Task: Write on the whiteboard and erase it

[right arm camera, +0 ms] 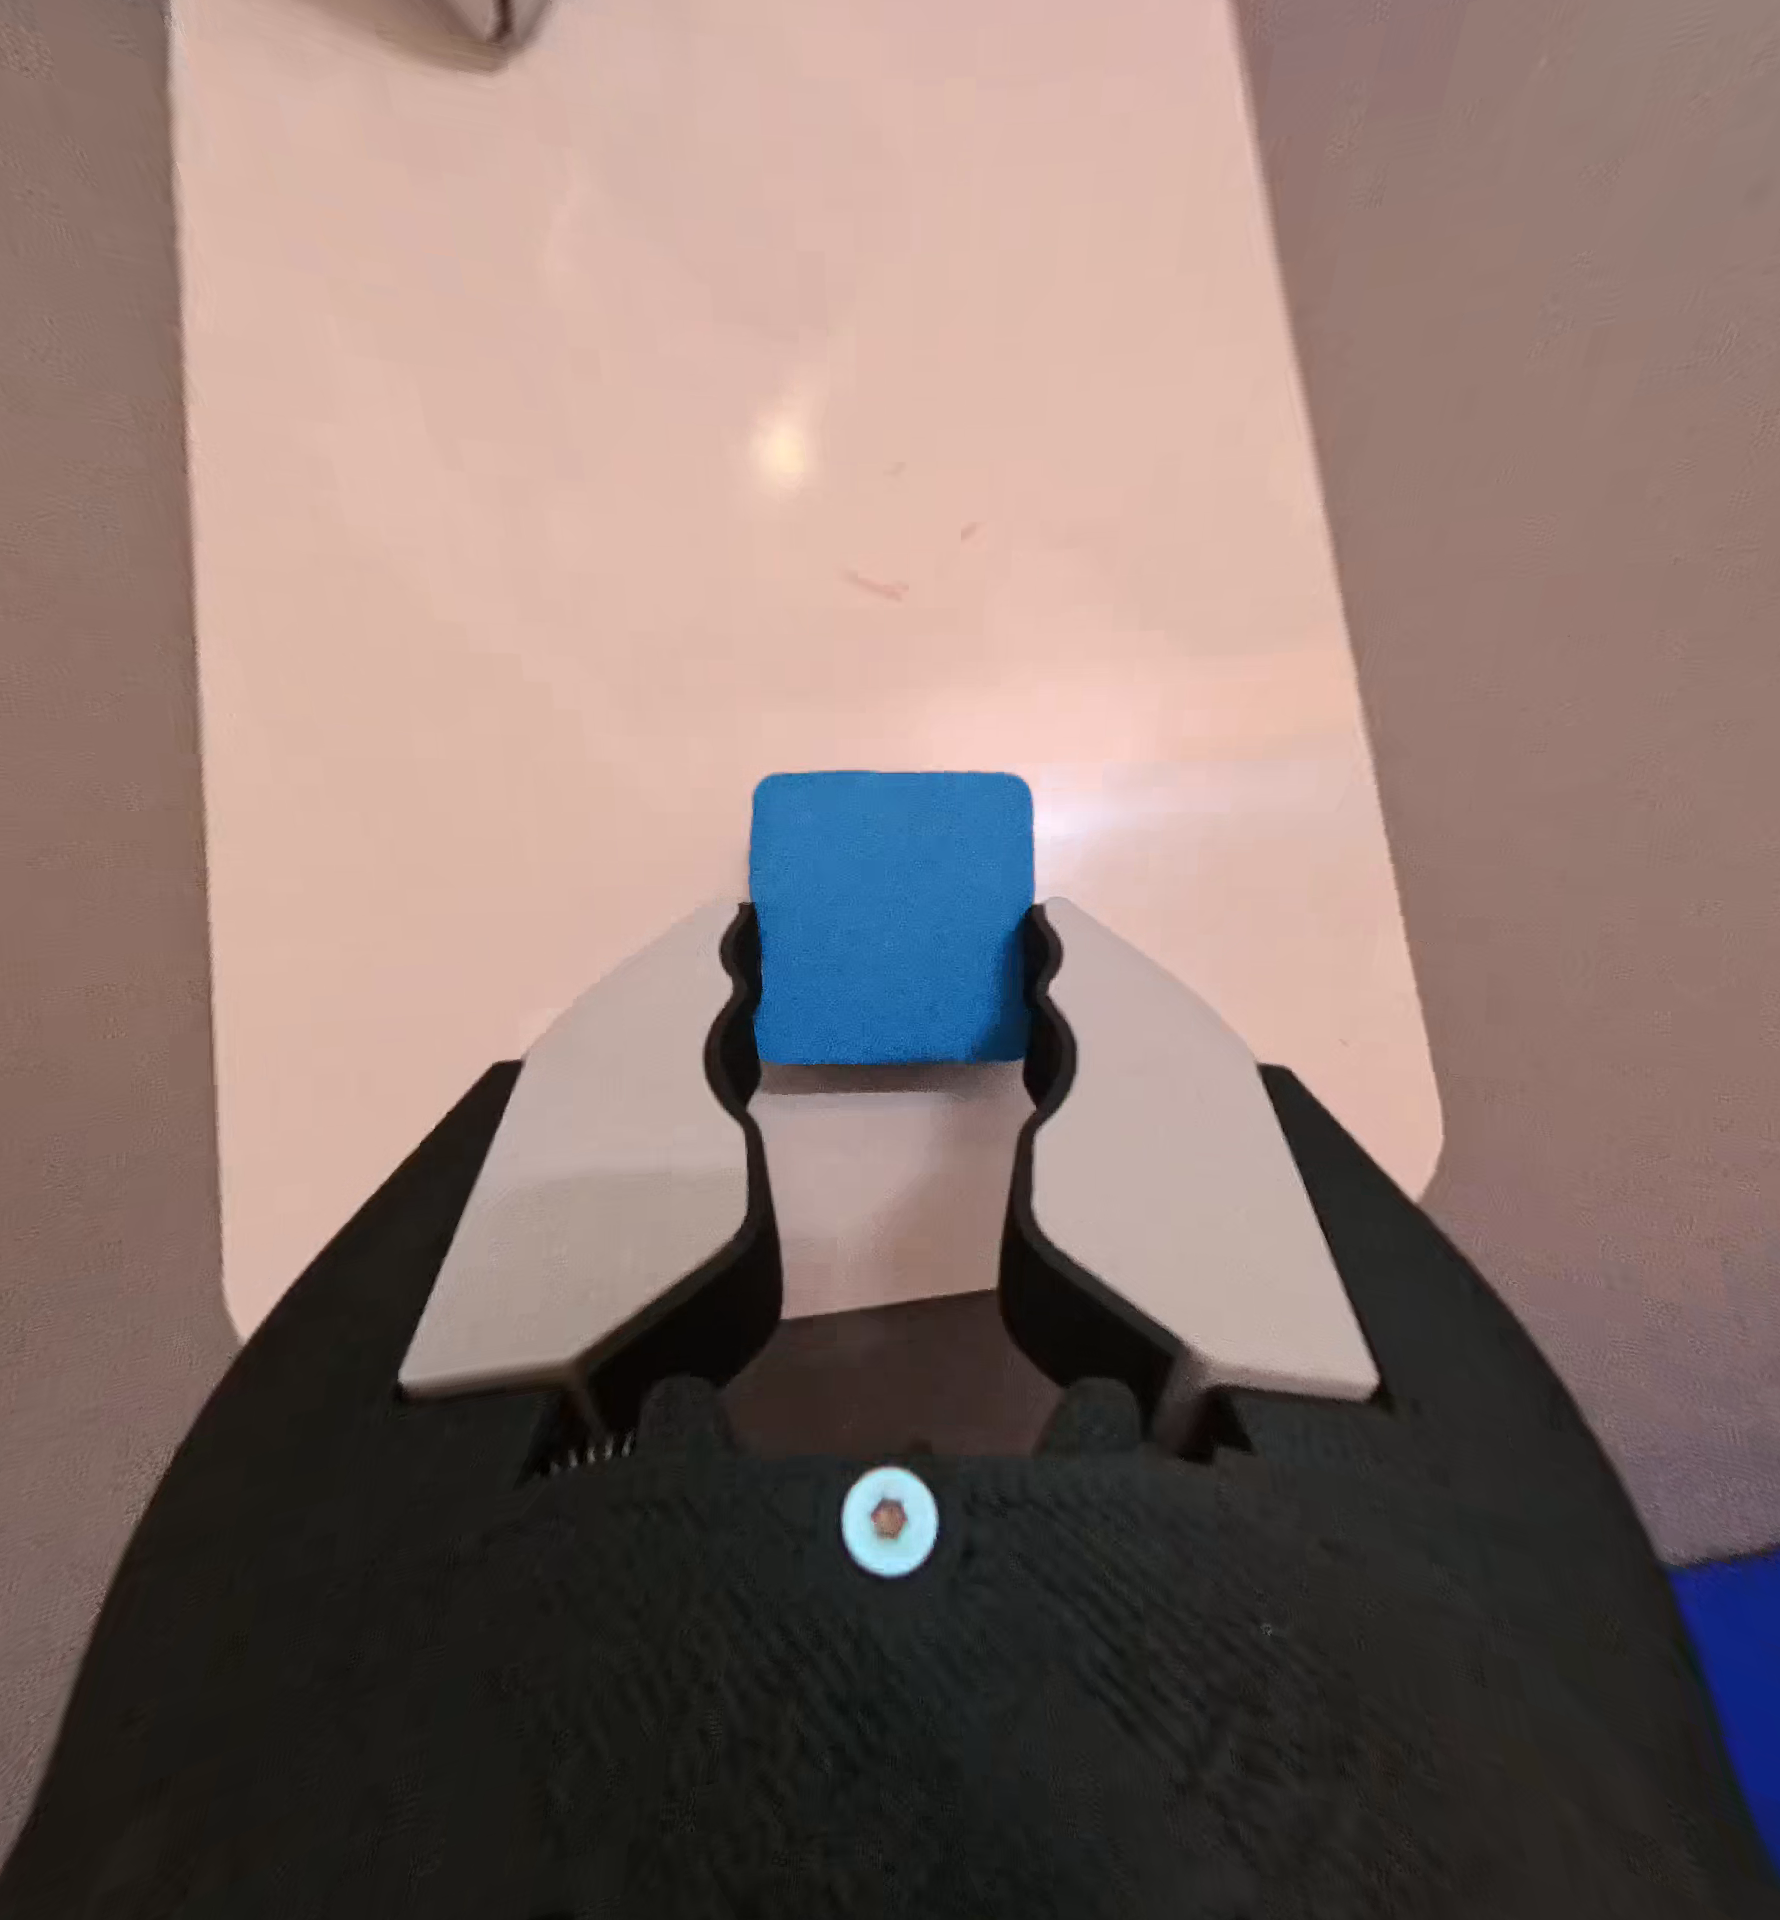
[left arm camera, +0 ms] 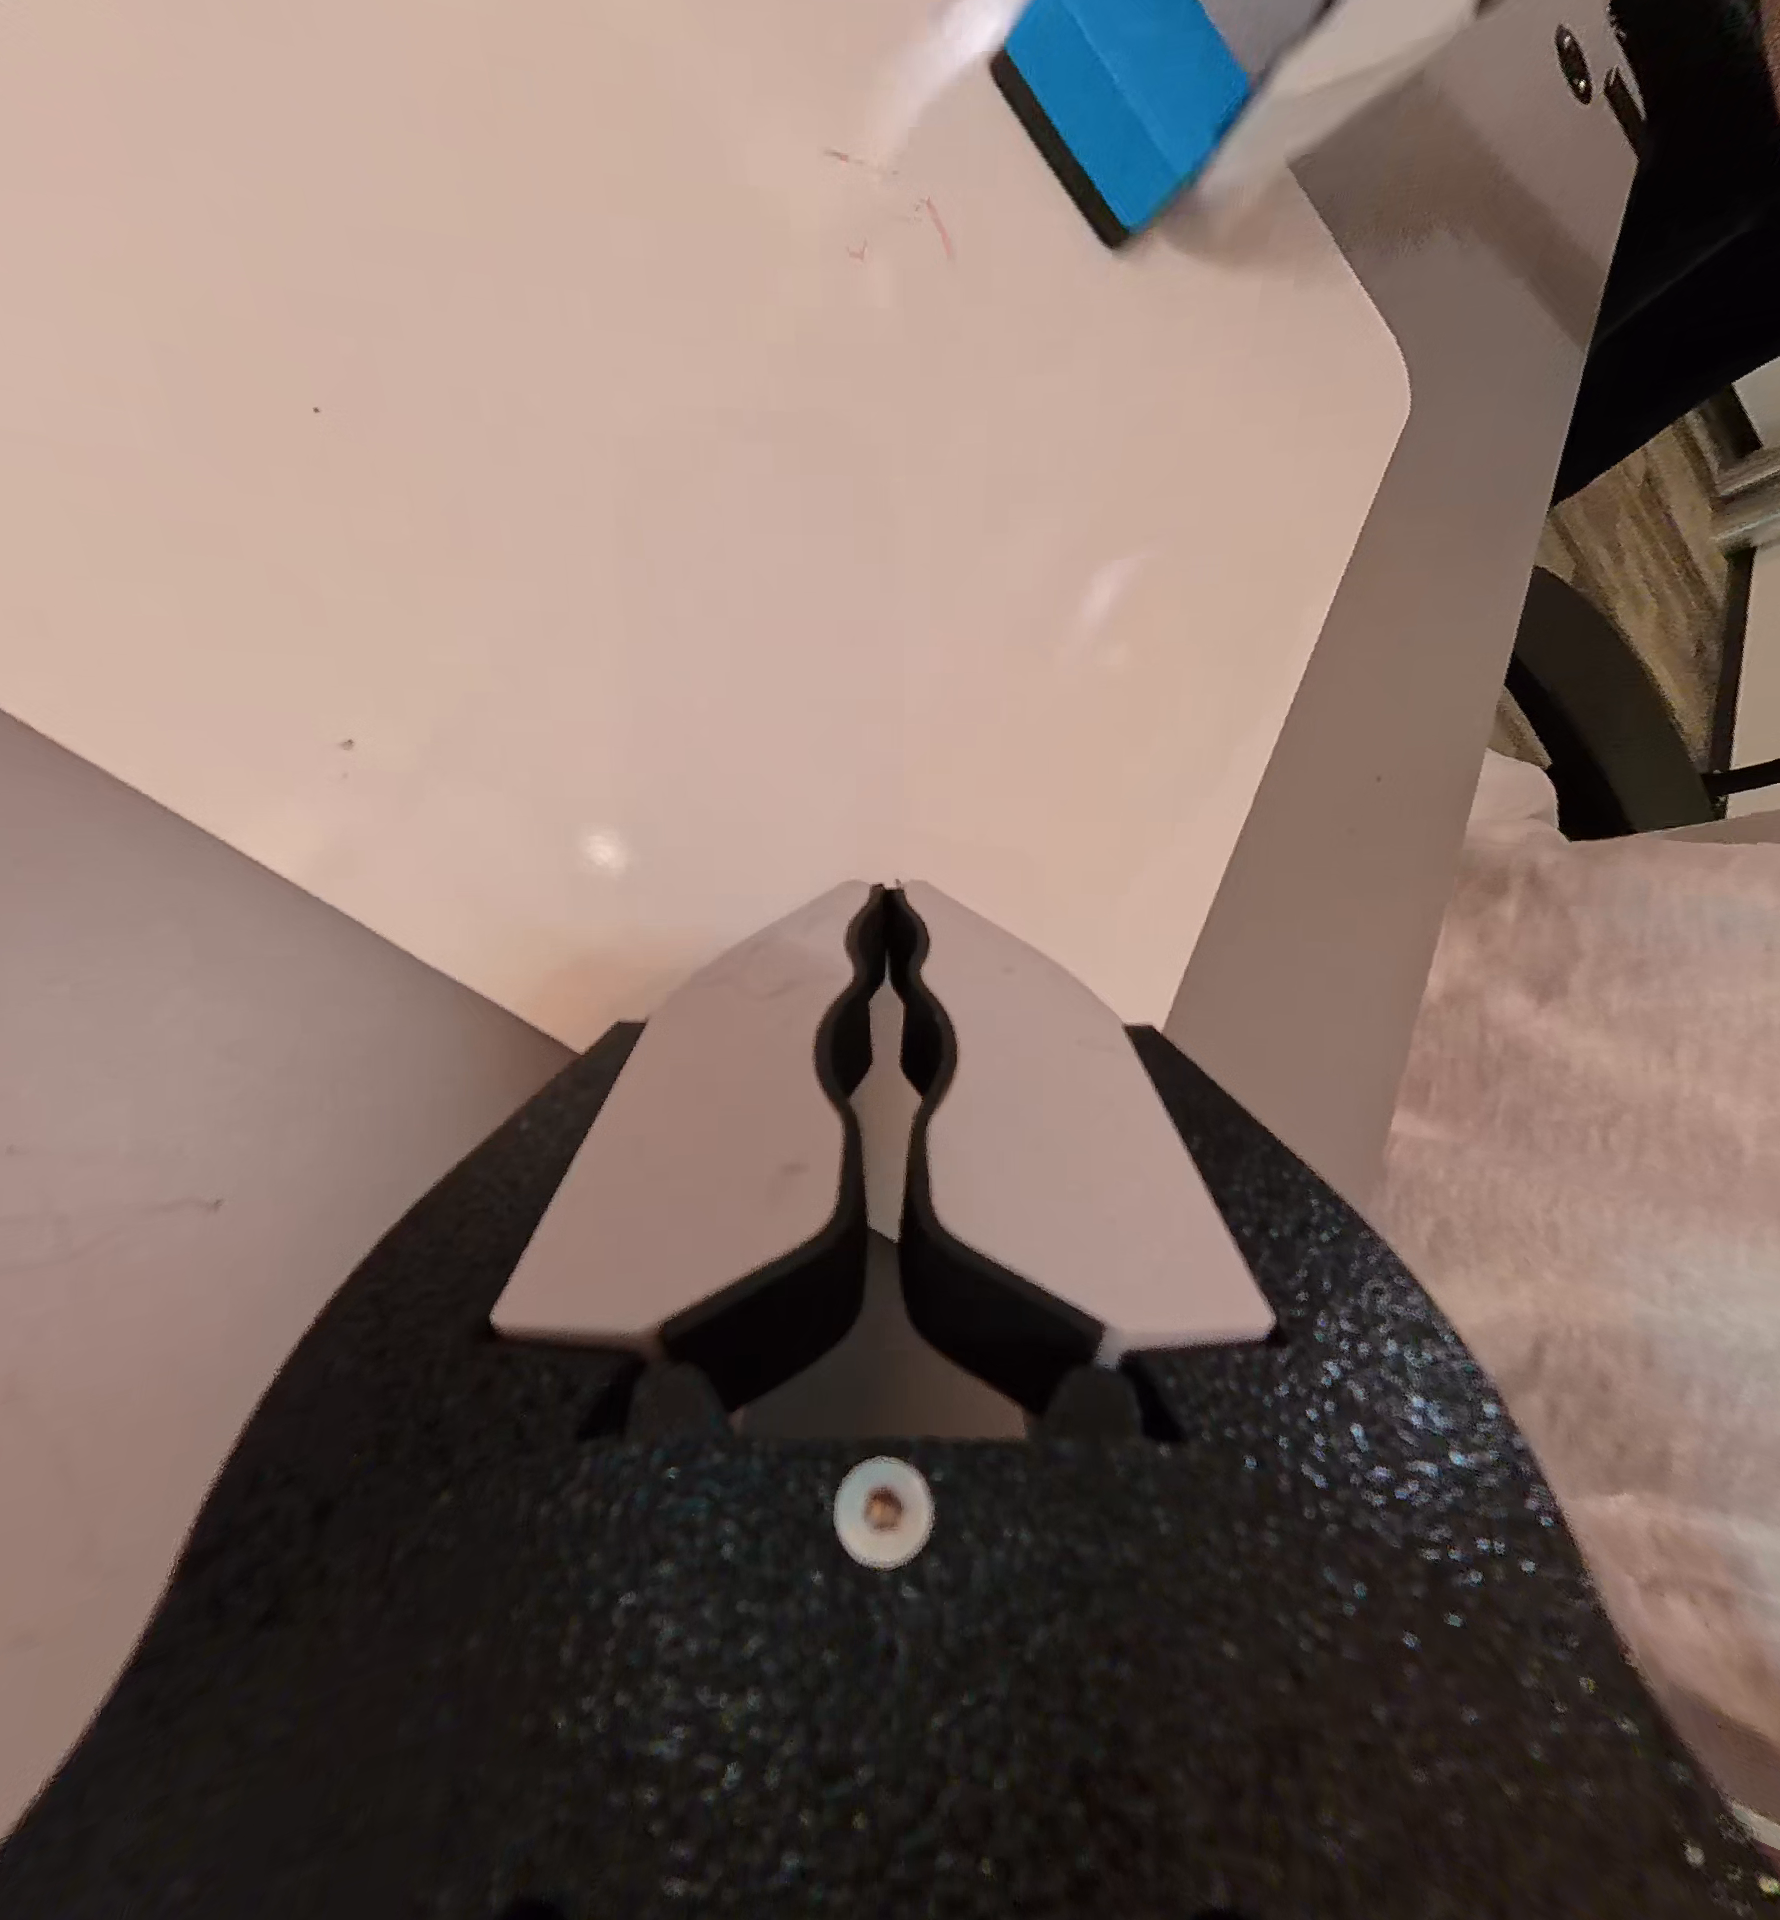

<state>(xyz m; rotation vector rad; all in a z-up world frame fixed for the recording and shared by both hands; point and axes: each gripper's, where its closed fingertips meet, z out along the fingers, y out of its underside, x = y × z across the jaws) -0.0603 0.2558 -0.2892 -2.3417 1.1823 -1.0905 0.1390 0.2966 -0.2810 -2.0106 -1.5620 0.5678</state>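
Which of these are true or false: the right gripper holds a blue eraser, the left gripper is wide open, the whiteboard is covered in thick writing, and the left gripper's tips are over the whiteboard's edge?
1. The right gripper holds a blue eraser. True.
2. The left gripper is wide open. False: its jaws are shut, with nothing between them.
3. The whiteboard is covered in thick writing. False: only a few faint red marks remain.
4. The left gripper's tips are over the whiteboard's edge. True.
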